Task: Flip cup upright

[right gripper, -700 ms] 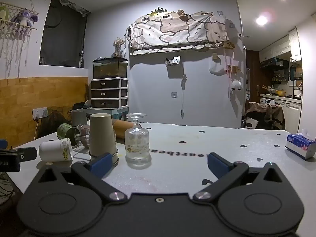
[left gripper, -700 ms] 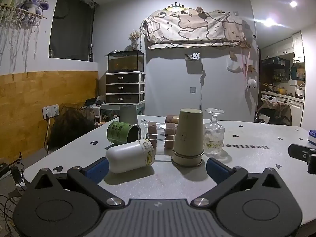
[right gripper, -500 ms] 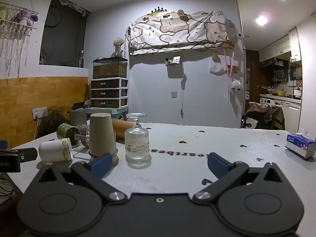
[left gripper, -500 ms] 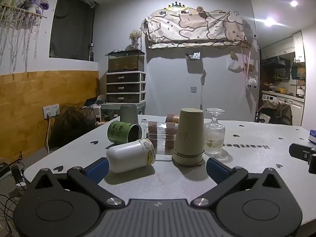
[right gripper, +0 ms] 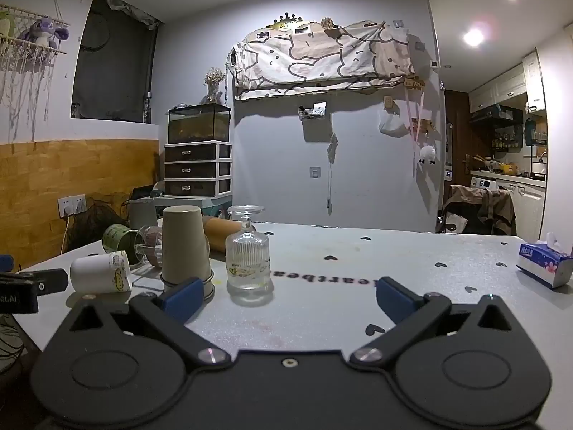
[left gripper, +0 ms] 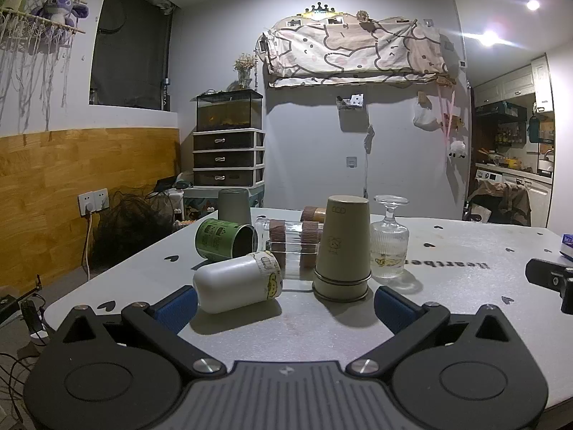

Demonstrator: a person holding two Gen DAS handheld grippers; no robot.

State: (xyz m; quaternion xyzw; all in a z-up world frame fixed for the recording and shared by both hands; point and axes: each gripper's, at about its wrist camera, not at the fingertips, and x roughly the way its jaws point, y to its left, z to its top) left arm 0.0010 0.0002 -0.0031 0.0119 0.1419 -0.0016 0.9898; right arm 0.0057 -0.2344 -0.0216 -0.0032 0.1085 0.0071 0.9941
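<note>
Nothing on the surface [left gripper: 447, 251] has shifted since earlier; both tools hold their place. Left tool [left gripper: 284, 302] and right tool [right gripper: 286, 297] gape, holding nothing. White cup [left gripper: 238, 283] lies on its side, tan cup stack [left gripper: 342, 247] and glass goblet [left gripper: 389, 240] stand inverted, green tin [left gripper: 225, 239] lies tipped, visibly empty

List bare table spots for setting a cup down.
Free: the table between the glass and the tissue box, and the strip before the right tongs. Crowded: left, around the white cup, tan cup, green can.
</note>
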